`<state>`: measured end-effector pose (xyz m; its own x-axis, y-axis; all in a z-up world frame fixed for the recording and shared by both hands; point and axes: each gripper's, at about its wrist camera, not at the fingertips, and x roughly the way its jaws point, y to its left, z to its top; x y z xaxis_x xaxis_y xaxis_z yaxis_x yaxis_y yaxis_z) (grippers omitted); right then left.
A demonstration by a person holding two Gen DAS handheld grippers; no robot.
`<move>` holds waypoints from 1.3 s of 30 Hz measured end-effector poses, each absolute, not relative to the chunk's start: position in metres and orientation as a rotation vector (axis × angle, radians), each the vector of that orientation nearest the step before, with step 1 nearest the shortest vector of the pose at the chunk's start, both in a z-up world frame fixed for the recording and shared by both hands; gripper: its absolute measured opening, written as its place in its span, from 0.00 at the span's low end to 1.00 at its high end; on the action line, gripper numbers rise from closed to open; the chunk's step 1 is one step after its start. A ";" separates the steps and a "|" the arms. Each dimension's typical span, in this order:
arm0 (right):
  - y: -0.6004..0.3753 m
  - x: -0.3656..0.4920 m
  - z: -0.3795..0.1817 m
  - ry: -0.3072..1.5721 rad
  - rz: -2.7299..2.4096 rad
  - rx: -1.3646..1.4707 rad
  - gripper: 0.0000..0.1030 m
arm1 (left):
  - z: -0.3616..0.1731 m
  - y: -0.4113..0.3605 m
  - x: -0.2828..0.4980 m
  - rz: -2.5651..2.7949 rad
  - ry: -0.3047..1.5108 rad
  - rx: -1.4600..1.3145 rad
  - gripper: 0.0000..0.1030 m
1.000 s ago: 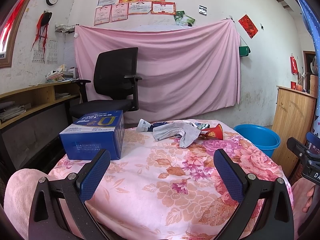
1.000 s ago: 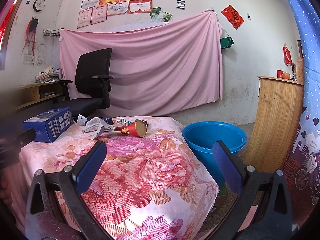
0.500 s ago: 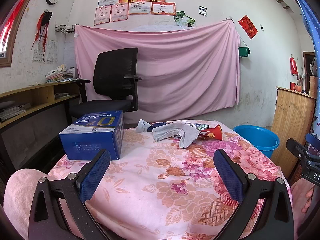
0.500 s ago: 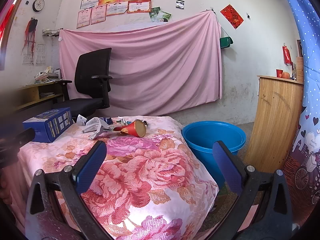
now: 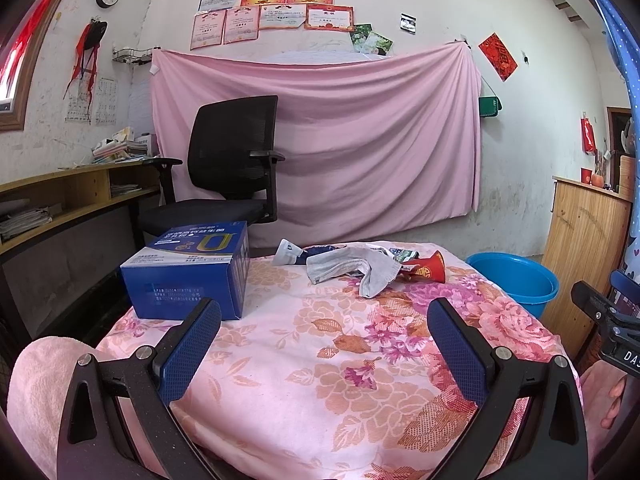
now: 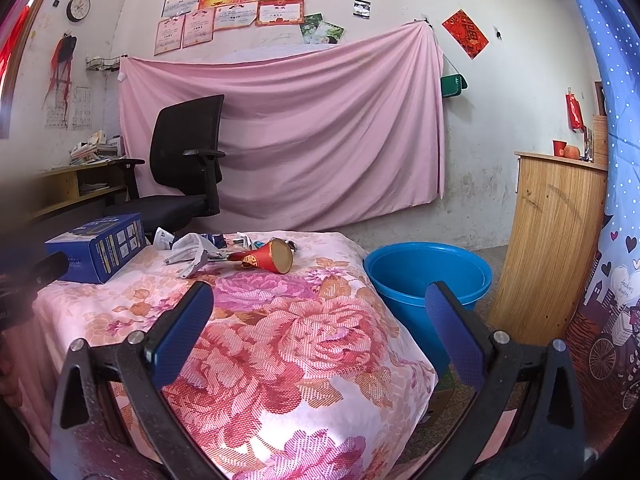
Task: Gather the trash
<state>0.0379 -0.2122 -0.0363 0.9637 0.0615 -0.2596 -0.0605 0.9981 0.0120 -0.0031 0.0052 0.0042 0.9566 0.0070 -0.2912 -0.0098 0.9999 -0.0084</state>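
A heap of trash lies at the far end of the floral-cloth table (image 5: 320, 360): a crumpled grey-white wrapper (image 5: 352, 266), a small white packet (image 5: 286, 252) and a red paper cup (image 5: 430, 270) on its side. The right wrist view shows the same red paper cup (image 6: 268, 260) and crumpled wrapper (image 6: 190, 252). My left gripper (image 5: 324, 344) hovers open over the near part of the table, well short of the heap. My right gripper (image 6: 320, 328) is open too, over the table's right corner. A blue basin (image 6: 428, 276) stands on the floor right of the table.
A blue cardboard box (image 5: 188, 272) sits on the table's left side. Behind it stand a black office chair (image 5: 228, 172) and a wooden shelf desk (image 5: 60, 200). A wooden cabinet (image 6: 552, 240) stands at the right wall. A pink sheet hangs on the back wall.
Both views have shifted only slightly. Both grippers stay open and the trash has not moved.
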 end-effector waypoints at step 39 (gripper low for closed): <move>-0.211 0.039 -0.036 0.270 0.064 0.019 1.00 | 0.003 0.002 -0.002 -0.001 0.301 -0.015 0.98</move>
